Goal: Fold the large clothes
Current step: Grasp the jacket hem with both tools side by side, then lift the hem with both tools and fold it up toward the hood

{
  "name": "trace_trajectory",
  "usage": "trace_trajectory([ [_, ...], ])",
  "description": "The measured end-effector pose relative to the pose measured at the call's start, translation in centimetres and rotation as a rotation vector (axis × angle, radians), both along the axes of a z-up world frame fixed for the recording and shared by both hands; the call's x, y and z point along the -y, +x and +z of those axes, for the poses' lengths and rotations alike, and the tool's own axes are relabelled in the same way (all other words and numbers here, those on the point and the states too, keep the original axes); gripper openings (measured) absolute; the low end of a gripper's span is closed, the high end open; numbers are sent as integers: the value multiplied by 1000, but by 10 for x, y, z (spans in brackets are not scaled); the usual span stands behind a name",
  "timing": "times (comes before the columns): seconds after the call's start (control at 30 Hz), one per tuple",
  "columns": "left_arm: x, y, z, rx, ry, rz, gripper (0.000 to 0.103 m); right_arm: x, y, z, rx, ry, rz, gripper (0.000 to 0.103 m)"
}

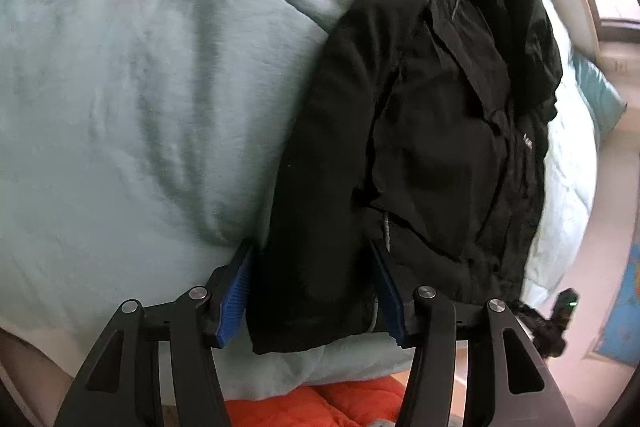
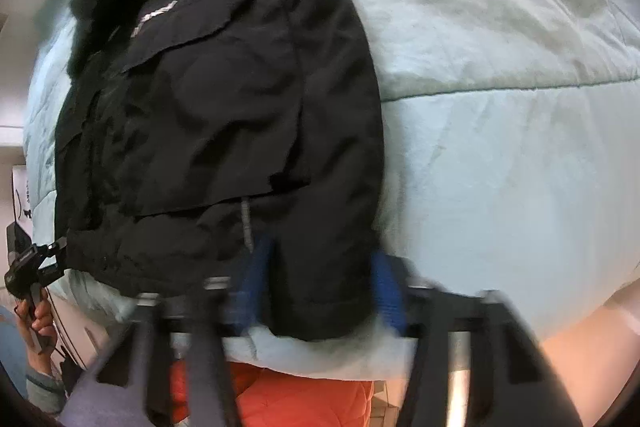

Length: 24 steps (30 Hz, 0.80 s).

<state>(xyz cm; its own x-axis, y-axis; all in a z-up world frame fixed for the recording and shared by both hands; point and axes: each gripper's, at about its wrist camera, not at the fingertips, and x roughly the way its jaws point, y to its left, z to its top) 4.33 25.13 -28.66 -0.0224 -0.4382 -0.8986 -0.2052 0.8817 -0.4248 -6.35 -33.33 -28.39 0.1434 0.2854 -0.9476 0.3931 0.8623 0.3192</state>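
Black jacket point(image 1: 420, 147) lies on the bed point(image 1: 120, 87), hem at the near edge. Left claw point(image 1: 316, 291) open astride one hem corner; right claw point(image 2: 320, 291) astride the other, grip unclear through blur. Advice: seize both corners evenly, then lift together.

Free: bare comforter point(image 1: 120, 99) beside the jacket point(image 1: 432, 131) | Obstacle: jacket along the bed's near edge, orange bedding point(image 2: 304, 399) below.
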Motion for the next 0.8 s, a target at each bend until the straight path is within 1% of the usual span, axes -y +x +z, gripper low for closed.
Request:
trace_trajectory([
  [0.03, 1, 0, 4, 26, -8, -2, 48, -1, 0, 6, 24, 0, 8, 30],
  [0.07, 3, 0, 12, 73, -28, -10, 41, -2, 0, 12, 48, 5, 17, 30],
  [0.1, 4, 0, 17, 95, -46, -14, 33, -3, 0, 17, 68, 21, 25, 30],
  [0.17, 7, 5, 23, 113, -71, -14, 32, -1, 4, 16, 61, 47, 21, 30],
  [0.23, 9, 10, 17, 85, -100, -19, 33, 1, 8, 4, 26, 85, 5, 33],
  [0.27, 12, 12, 12, 67, -102, -19, 33, 2, 9, -2, 4, 102, -3, 36],
  [0.3, 12, 14, 7, 46, -97, -15, 33, 4, 9, -8, -20, 113, -14, 43],
  [0.33, 13, 16, -1, 19, -88, -18, 34, 4, 9, -11, -31, 118, -19, 45],
  [0.4, 16, 16, -8, 5, -66, -21, 34, 5, 8, -16, -40, 128, -34, 45],
  [0.47, 21, 14, -6, 21, -48, -37, 34, 2, 7, -9, -19, 111, -35, 38],
  [0.5, 24, 15, -2, 41, -37, -48, 30, -1, 5, -3, 3, 99, -31, 27],
  [0.53, 26, 16, 4, 68, -34, -57, 20, -2, 6, 4, 21, 86, -26, 26],
  [0.57, 27, 17, 12, 97, -41, -57, 16, -3, 8, 13, 39, 61, -25, 25],
  [0.6, 26, 21, 21, 122, -55, -45, 15, -3, 10, 20, 48, 27, -28, 23],
  [0.63, 24, 23, 28, 140, -72, -30, 14, -3, 12, 32, 51, -30, -35, 22],
  [0.67, 23, 28, 37, 165, -98, -10, 13, -2, 16, 43, 65, -59, -44, 22],
  [0.73, 22, 38, 56, 216, -132, 3, 13, 1, 26, 62, 99, -76, -50, 21],
  [0.8, 28, 50, 76, 271, -139, -6, 13, 1, 39, 75, 124, -93, -45, 20],
])
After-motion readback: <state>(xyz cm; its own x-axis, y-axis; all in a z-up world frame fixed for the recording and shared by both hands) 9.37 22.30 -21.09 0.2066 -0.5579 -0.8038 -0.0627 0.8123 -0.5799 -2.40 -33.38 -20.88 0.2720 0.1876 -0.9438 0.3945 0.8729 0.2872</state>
